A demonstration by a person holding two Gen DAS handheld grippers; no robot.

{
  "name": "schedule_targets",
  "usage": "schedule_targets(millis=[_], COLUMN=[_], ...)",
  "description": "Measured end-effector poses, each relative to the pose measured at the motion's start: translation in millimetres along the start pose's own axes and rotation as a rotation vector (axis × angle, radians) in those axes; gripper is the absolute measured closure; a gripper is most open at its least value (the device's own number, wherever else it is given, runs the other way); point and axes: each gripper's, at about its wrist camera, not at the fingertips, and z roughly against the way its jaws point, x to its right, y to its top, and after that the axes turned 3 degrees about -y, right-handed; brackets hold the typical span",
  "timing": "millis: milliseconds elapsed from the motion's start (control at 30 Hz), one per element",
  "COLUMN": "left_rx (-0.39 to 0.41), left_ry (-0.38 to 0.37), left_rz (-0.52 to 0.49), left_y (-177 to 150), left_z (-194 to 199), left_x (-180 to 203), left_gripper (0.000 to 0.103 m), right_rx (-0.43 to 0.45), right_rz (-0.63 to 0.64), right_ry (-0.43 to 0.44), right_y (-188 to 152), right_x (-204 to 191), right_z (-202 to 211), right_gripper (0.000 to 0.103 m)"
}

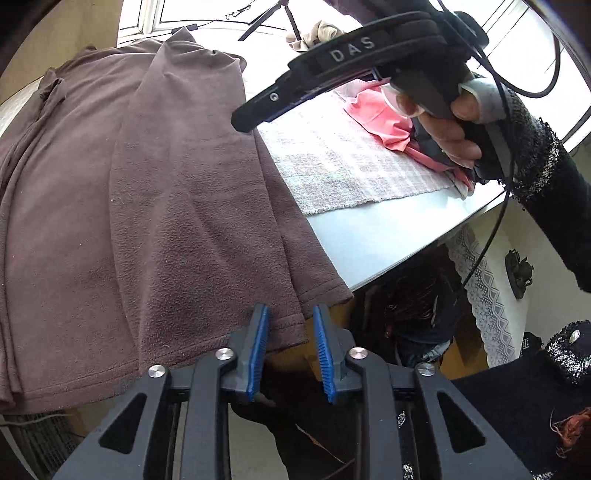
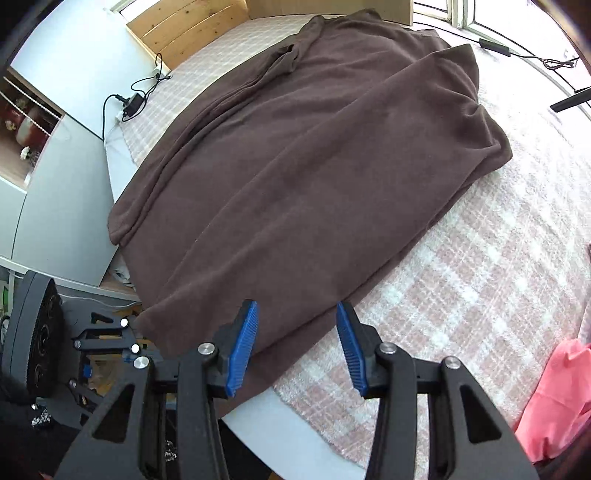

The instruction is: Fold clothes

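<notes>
A large brown fleece garment [image 1: 147, 206] lies spread on the table, one side folded over its middle; it also shows in the right wrist view [image 2: 314, 166]. Its hem hangs over the near table edge. My left gripper [image 1: 290, 325] is open and empty, its blue pads on either side of a slit in the hem. My right gripper [image 2: 295, 332] is open and empty, just above the garment's near corner. In the left wrist view the right gripper's black body [image 1: 369, 62] hangs over the table, held by a hand.
A pink-and-white checked cloth [image 2: 480, 266] covers the white table [image 1: 373, 236]. A pink garment [image 1: 380, 118] lies at the right side. A beige cloth [image 1: 317, 33] lies at the far edge. Cables and a charger [image 2: 133, 101] lie at the far left.
</notes>
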Motion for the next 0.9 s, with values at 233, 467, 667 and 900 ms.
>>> schedule_targets(millis=[233, 467, 667, 900], left_rx=[0.035, 0.094, 0.041, 0.081], left_ry=[-0.064, -0.104, -0.085, -0.097], left_rz=[0.043, 0.072, 0.053, 0.034], left_y=[5.6, 13.7, 17.8, 24.6], left_z=[19.7, 33.2, 21.6, 32.1], left_x=[-5.1, -8.0, -4.9, 6.2], left_gripper=[0.098, 0.098, 0.098, 0.098], right_rx=[0.011, 0.080, 0.040, 0.092], right_rz=[-0.084, -0.251, -0.262, -0.218], right_ry=[-0.017, -0.142, -0.132, -0.086], right_y=[36.1, 76.3, 95.3, 97.3], right_x=[31.5, 100.0, 124.7, 131.1], right_z=[-7.4, 7.3, -4.3, 17.5], right_gripper=[0.060, 0.060, 0.080, 0.100])
